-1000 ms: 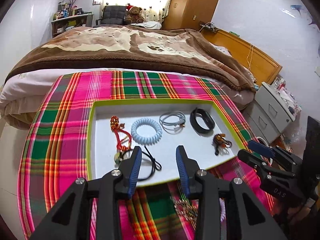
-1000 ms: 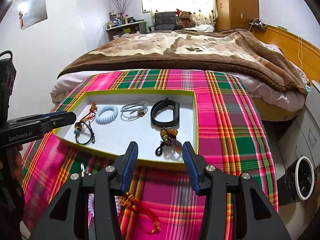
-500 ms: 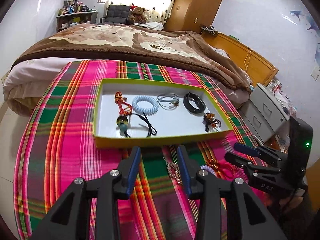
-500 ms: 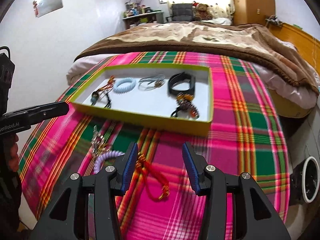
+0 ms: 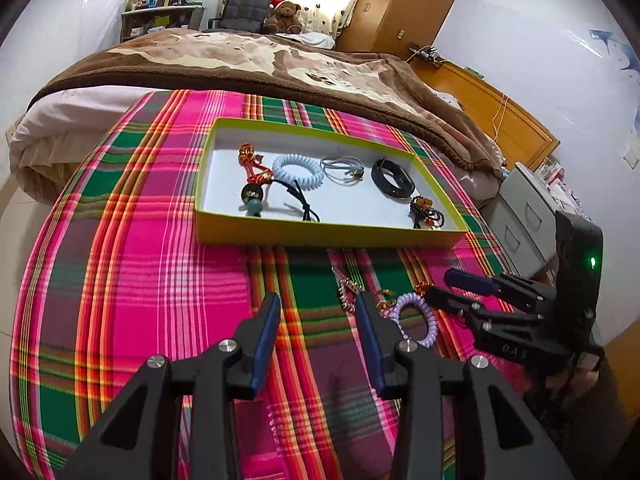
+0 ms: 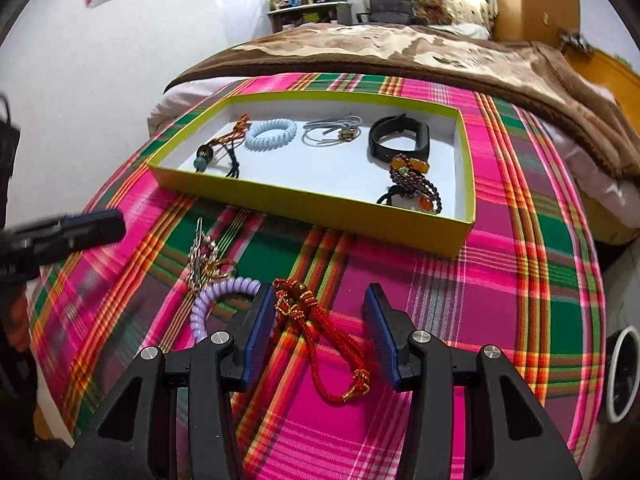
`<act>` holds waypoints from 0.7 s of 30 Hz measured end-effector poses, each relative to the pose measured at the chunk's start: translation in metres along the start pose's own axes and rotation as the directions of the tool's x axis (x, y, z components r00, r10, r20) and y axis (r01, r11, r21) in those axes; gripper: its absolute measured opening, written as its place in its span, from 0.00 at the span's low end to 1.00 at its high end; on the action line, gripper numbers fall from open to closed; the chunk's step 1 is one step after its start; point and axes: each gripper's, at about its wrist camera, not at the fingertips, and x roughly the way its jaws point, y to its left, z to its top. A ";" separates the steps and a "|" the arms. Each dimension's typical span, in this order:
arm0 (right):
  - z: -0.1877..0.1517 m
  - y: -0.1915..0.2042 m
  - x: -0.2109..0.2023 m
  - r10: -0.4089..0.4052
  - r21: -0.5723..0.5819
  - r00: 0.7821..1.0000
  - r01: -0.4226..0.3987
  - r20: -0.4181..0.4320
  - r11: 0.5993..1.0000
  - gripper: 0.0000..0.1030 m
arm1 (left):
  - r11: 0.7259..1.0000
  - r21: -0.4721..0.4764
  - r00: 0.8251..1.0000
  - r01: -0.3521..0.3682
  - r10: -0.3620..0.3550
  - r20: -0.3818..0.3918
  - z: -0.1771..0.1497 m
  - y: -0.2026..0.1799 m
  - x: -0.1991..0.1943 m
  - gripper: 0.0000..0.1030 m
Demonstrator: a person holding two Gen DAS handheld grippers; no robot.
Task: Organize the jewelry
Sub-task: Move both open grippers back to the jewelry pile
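My right claw (image 6: 320, 332) stands wide and empty, jaws straddling the red cord (image 6: 320, 332), which lies on the plaid cloth (image 6: 500, 300) in front of the tray (image 6: 320, 204). The knotted gold-trimmed head of the cord sits just beside my left pad; the loop trails toward me and ends in a small gold clasp.

Handling, as I judge it: the cord is light, limp and braided, so it will sag and swing once lifted. The knot is the thickest, firmest part and gives the pads the most to bite on. A grip on the thin loop could slip or drag the cloth.

My left claw (image 5: 316, 336) is part open and empty, with nothing between the jaws but cloth. It hovers short of the chain (image 5: 348, 290).

Surroundings: the purple coil (image 6: 218, 300) touches or nearly touches the outer side of my right claw's left finger, so a sideways shift could snag it. The chain lies just beyond the coil, with a small gold ring beside it.

The tray already holds a beaded cord (image 6: 218, 152), a blue coil (image 6: 272, 134), a grey band (image 6: 332, 132), a black strap (image 6: 400, 138) and a bead bracelet (image 6: 416, 182). Free floor remains at the centre. The near tray wall must be cleared on the way in.
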 end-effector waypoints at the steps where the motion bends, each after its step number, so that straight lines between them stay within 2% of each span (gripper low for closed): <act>1: 0.000 -0.002 0.000 -0.001 0.012 1.000 0.001 0.000 1.000 0.46 | 1.000 -0.001 1.000 0.001 -0.001 -0.001 -0.001 0.000 0.000 0.39; 8: -0.003 -0.012 -0.005 -0.040 0.054 0.999 0.039 0.008 0.998 0.46 | 1.000 -0.006 1.000 -0.005 0.005 -0.010 -0.007 0.001 0.000 0.39; 11: -0.001 -0.001 -0.002 -0.033 0.002 0.999 0.033 -0.001 0.999 0.46 | 1.000 -0.009 1.000 0.000 0.000 -0.015 -0.008 0.001 0.000 0.39; 13: -0.001 0.008 0.002 -0.060 -0.050 0.998 0.060 -0.001 0.997 0.46 | 1.000 -0.008 1.000 -0.007 0.007 -0.020 -0.008 0.000 0.001 0.39; 16: -0.001 0.011 0.004 -0.082 -0.065 0.997 0.081 -0.001 0.995 0.45 | 1.000 -0.002 1.000 -0.002 0.002 -0.030 -0.009 -0.003 0.003 0.39; 17: -0.001 0.009 0.004 -0.079 -0.056 0.997 0.079 -0.001 0.995 0.44 | 1.000 0.004 0.999 0.000 0.000 -0.034 -0.009 -0.005 0.004 0.39; 18: -0.002 0.007 0.003 -0.089 -0.050 0.996 0.089 0.002 0.995 0.34 | 1.000 0.011 0.999 0.003 -0.003 -0.039 -0.009 -0.008 0.006 0.39; 21: -0.003 0.000 0.000 -0.105 -0.016 0.994 0.105 -0.001 0.994 0.15 | 1.000 0.024 0.999 0.013 -0.012 -0.053 -0.008 -0.016 0.013 0.39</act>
